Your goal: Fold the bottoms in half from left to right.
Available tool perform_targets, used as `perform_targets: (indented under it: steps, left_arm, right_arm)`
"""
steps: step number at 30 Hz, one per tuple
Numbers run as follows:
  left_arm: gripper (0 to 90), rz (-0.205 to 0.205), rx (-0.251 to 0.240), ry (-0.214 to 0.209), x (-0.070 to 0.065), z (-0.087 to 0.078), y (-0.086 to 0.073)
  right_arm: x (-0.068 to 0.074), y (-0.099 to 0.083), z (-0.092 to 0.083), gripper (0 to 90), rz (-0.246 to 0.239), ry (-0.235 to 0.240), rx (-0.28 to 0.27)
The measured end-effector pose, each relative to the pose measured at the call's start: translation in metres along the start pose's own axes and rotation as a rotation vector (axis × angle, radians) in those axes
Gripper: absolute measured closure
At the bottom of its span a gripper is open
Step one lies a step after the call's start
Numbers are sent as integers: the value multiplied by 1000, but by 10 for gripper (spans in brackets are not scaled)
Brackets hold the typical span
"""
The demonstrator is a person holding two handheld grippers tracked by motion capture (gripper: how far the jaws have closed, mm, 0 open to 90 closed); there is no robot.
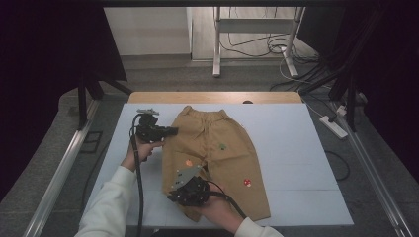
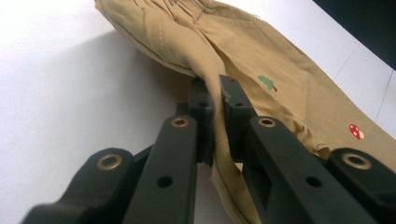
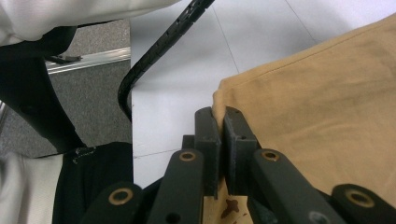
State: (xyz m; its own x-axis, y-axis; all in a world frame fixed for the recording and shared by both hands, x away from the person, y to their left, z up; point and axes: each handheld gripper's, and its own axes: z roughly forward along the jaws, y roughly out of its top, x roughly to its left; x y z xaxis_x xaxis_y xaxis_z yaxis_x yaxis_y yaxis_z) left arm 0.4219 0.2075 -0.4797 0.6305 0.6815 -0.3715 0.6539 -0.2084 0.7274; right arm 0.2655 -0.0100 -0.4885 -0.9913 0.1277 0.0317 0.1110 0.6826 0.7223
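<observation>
Trousers [image 1: 217, 158] of tan cloth lie flat on the white table [image 1: 296, 148], waistband at the far side. Your left gripper [image 2: 214, 100] is clamped on a fold of cloth at their left edge, below the waistband. Your right gripper [image 3: 223, 116] is clenched on the hem corner of the near left leg.

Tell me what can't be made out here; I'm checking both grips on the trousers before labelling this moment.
- High view: the left gripper jaws are too small to show how much of the trousers they pinch.
- High view: the right gripper jaws are hidden under its own body and the hand.
- Left gripper view: fabric behind the jaws is hidden.
- Right gripper view: a dark patch on the fabric at the bottom edge is cut off.
</observation>
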Motion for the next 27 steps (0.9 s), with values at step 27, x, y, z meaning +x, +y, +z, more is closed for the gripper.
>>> perform_targets:
  steps: [27]
  left_arm:
    - [843, -54, -57, 18, 11, -30, -1]
  right_arm:
    - [-2, 18, -5, 855, 1, -1, -51]
